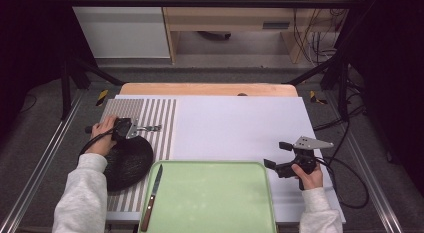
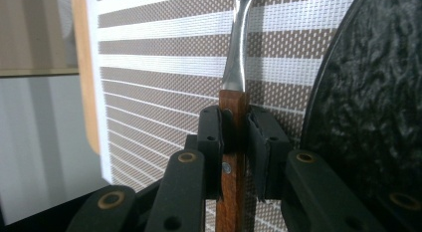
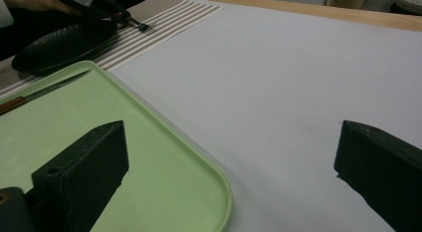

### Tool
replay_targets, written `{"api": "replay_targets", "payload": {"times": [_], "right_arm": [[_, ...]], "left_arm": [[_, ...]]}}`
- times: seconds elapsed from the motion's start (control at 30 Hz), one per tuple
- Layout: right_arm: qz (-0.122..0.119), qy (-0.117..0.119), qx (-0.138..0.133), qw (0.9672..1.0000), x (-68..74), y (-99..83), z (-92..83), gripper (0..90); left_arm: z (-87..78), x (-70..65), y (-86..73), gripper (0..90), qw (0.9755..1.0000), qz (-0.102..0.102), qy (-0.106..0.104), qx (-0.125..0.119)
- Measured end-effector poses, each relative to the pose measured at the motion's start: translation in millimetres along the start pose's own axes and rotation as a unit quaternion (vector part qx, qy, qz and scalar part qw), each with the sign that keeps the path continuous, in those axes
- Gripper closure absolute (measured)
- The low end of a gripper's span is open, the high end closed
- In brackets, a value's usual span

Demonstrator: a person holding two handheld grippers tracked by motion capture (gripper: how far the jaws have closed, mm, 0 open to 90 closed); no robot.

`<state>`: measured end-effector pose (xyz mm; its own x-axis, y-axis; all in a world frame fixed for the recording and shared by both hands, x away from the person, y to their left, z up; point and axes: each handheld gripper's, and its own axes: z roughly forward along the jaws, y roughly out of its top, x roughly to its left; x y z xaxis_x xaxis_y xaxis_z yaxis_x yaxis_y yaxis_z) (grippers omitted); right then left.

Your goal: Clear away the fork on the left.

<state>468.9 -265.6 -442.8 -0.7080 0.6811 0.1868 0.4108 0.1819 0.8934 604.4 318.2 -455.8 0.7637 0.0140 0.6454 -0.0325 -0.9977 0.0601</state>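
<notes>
While the left gripper (image 1: 131, 128) pinches the fork (image 1: 150, 128) by its wooden handle, the step in hand looks like table-setting — the fork being laid on the striped mat (image 1: 159, 124) just beside the plate (image 1: 127, 163). In the left gripper view the jaws sit narrowed on the handle (image 2: 234, 142), pads pressing both flat sides, with the steel neck running up and away over the weave. The tines lie out over the mat, past the plate's far edge; whether they rest on the cloth or hang just above it cannot be told.

The right gripper (image 1: 277, 155) hovers over bare white table (image 1: 235, 128) near the tray's (image 1: 210, 198) right corner, jaws wide apart and holding nothing. A knife (image 1: 151, 198) lies on the tray's left rim, wooden handle toward the person, blade pointing away.

If the fork is to be set down, the next move probably calls for lowering it flat, parallel to the stripes, then easing the jaws apart without dragging the handle. The knife would likely follow — thin and flat, it will be awkward to pick off the smooth tray.

The plate is round, black and pebbled in texture; the mat is a coarse mesh in brown and white bands; the tray is pale green, glossy, with rounded corners and a raised lip.
</notes>
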Motion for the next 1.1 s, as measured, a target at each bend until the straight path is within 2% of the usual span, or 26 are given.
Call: {"api": "replay_targets", "payload": {"times": [0.07, 0.2, 0.43, 0.63, 0.8, 0.87, 0.9, 0.93, 1.1], "right_arm": [[0.000, 0.000, 0.000, 1.0000, -0.1, 0.1, -0.2, 1.1], [-0.001, 0.000, 0.000, 1.0000, -0.1, 0.1, -0.2, 1.1], [0.000, -0.001, -0.001, 1.0000, -0.1, 0.2, -0.5, 1.1], [0.001, -0.001, 0.000, 1.0000, 0.1, 0.1, -0.5, 1.1], [0.000, -0.002, -0.001, 1.0000, -0.1, 0.1, -0.7, 1.0], [0.000, -0.002, -0.001, 1.0000, -0.2, 0.2, -0.7, 1.0], [0.000, -0.002, -0.001, 1.0000, -0.1, 0.2, -0.7, 1.1], [0.000, -0.001, -0.001, 1.0000, 0.0, 0.2, -0.9, 1.0], [0.000, -0.002, -0.003, 1.0000, -0.3, 0.4, -1.3, 1.0]], "left_arm": [[-3.2, -0.5, -0.4, 76.6, 0.9999, -0.012, 0.006, -0.005], [-10.0, -0.7, 0.7, 76.6, 0.9997, -0.015, 0.019, -0.008], [-25.2, -3.5, 4.0, 76.6, 0.9985, -0.038, 0.037, -0.017], [-38.0, -7.2, 10.1, 76.7, 0.9973, -0.054, 0.042, -0.027], [-48.9, -11.5, 17.3, 76.7, 0.9961, -0.071, 0.047, -0.022], [-52.8, -13.3, 20.1, 76.7, 0.9959, -0.068, 0.053, -0.027], [-54.2, -13.8, 21.3, 76.7, 0.9959, -0.067, 0.054, -0.028], [-57.0, -16.5, 22.6, 76.7, 0.9953, -0.079, 0.050, -0.027], [-65.3, -21.5, 27.4, 76.7, 0.9948, -0.085, 0.048, -0.031]]}}
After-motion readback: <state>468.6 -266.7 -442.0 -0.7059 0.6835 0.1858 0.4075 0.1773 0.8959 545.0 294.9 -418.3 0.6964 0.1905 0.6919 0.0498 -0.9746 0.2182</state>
